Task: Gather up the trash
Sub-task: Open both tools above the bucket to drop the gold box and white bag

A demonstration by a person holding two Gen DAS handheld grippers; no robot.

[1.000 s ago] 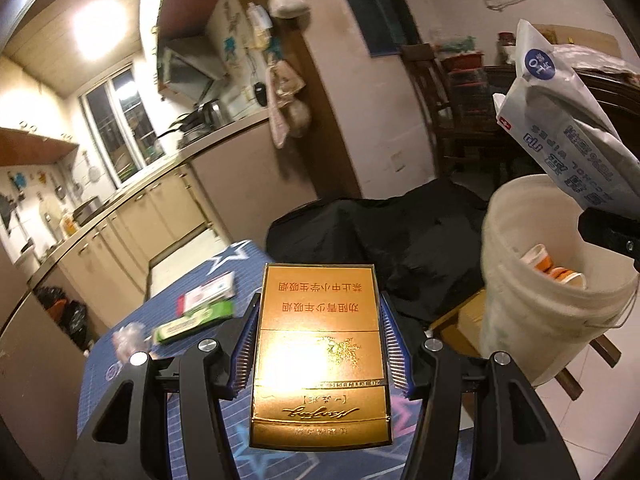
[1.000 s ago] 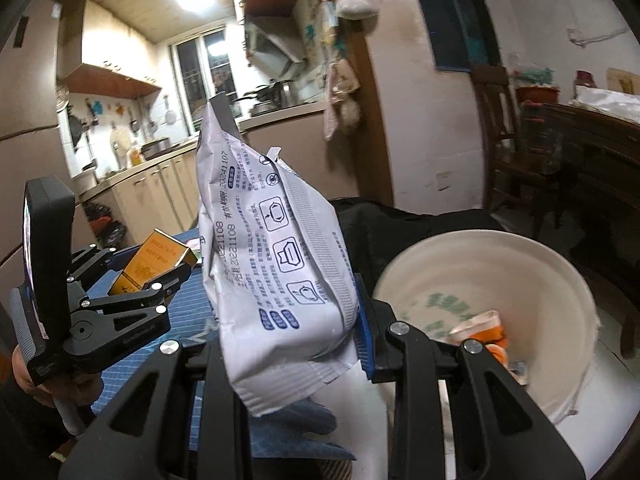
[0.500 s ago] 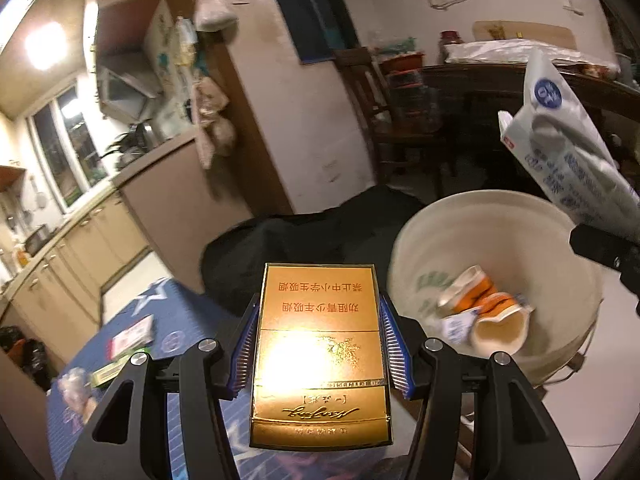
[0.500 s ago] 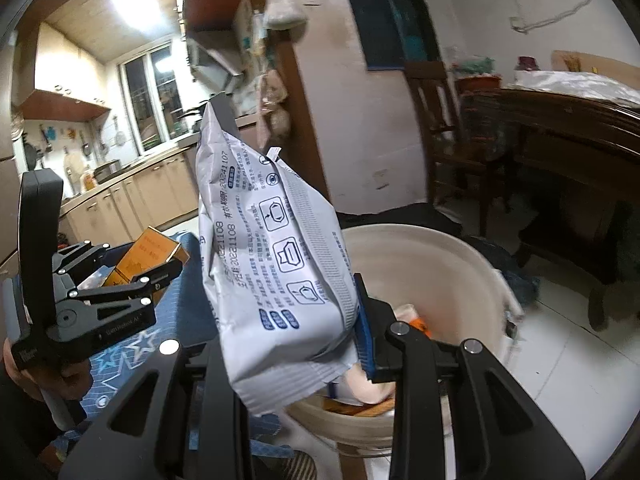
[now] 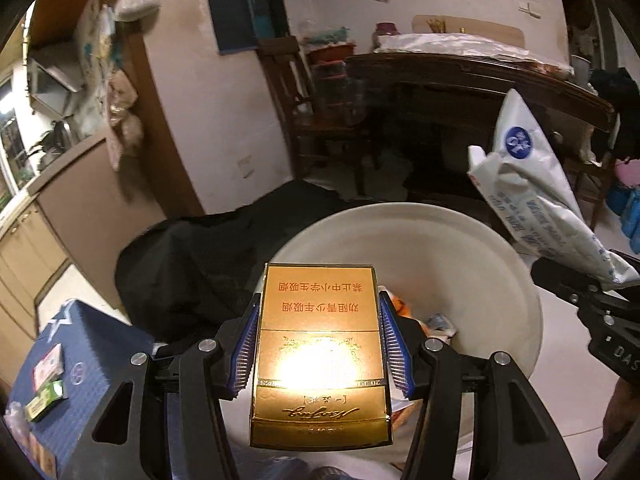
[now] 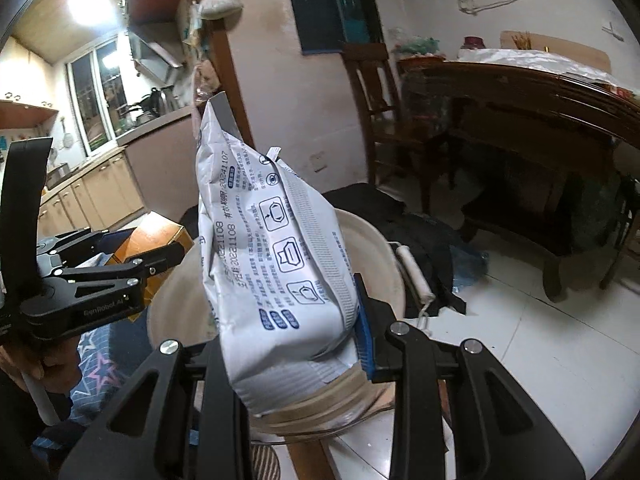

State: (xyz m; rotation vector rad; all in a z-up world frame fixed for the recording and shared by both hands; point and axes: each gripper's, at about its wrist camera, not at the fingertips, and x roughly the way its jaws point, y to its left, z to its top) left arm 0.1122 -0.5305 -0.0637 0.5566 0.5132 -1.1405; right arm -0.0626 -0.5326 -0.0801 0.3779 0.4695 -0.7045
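Below, the scene's parts are listed.
Left gripper point(image 5: 319, 344): clamped by ribbed blue pads on the long edges of a gold box point(image 5: 320, 356), held above the near rim of the bucket.
Gold box: flat, glossy card, rectangular, printed in red characters; glare is seen at its middle.
Right gripper point(image 6: 296, 344): closed on the lower end of a white pouch point(image 6: 276, 256).
White pouch: crinkled, soft plastic film, printed in blue, tilted over the bucket.
Bucket point(image 5: 516, 276): round, cream plastic, smooth-walled; crumpled wrappers point(image 5: 436, 326), orange and white, are seen at its bottom.
Table point(image 5: 96, 360): covered in blue star-patterned cloth; small packets point(image 5: 46, 384) are left on it.
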